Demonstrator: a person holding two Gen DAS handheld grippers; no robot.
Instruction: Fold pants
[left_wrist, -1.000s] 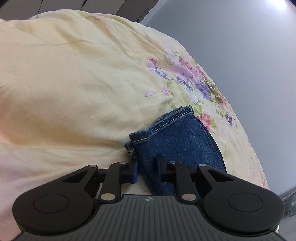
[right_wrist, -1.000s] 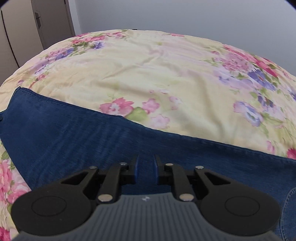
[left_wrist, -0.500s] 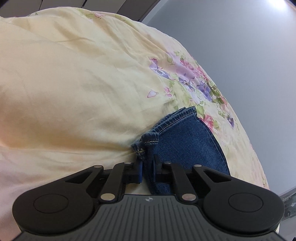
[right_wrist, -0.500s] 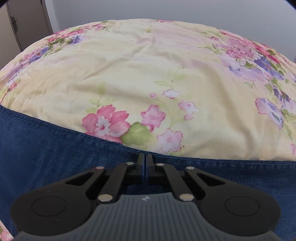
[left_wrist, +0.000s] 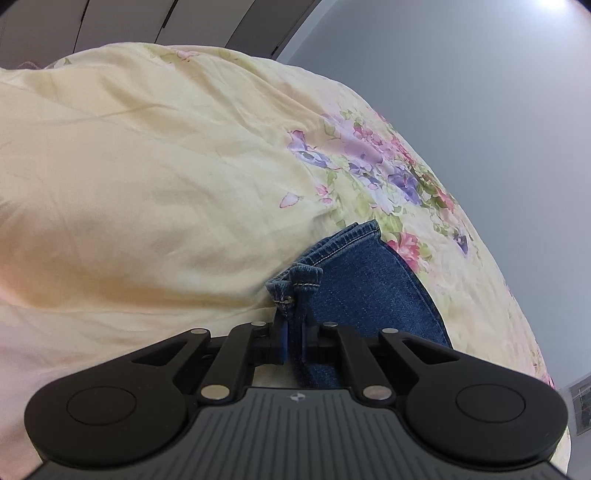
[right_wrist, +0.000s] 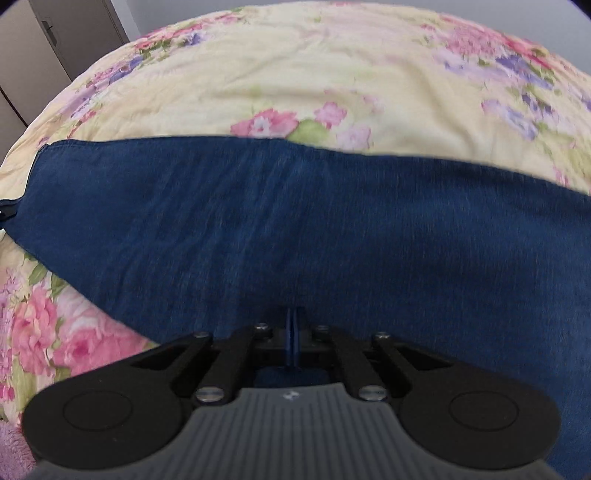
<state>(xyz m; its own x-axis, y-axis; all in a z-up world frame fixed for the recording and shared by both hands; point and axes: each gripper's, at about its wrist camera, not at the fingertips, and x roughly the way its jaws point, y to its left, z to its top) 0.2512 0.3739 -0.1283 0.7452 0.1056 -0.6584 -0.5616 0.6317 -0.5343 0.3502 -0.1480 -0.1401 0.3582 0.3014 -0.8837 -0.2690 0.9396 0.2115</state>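
Dark blue jeans lie on a yellow floral bed cover. In the left wrist view my left gripper (left_wrist: 294, 338) is shut on the bunched hem of a jeans leg (left_wrist: 364, 284), whose stitched cuff sticks up past the fingertips. In the right wrist view my right gripper (right_wrist: 294, 341) is shut on the denim (right_wrist: 295, 225), which spreads wide across the frame in front of it and rises toward the fingers. The left end of that leg reaches the frame's left edge.
The yellow floral bed cover (left_wrist: 147, 184) fills both views and also shows in the right wrist view (right_wrist: 314, 66). A grey wall (left_wrist: 480, 92) stands beyond the bed. Wardrobe doors (right_wrist: 44, 44) stand at the far left.
My left gripper closed on the jeans hem and bunched it. My right gripper closed on the denim, then pulled back and up, so more of the jeans shows.
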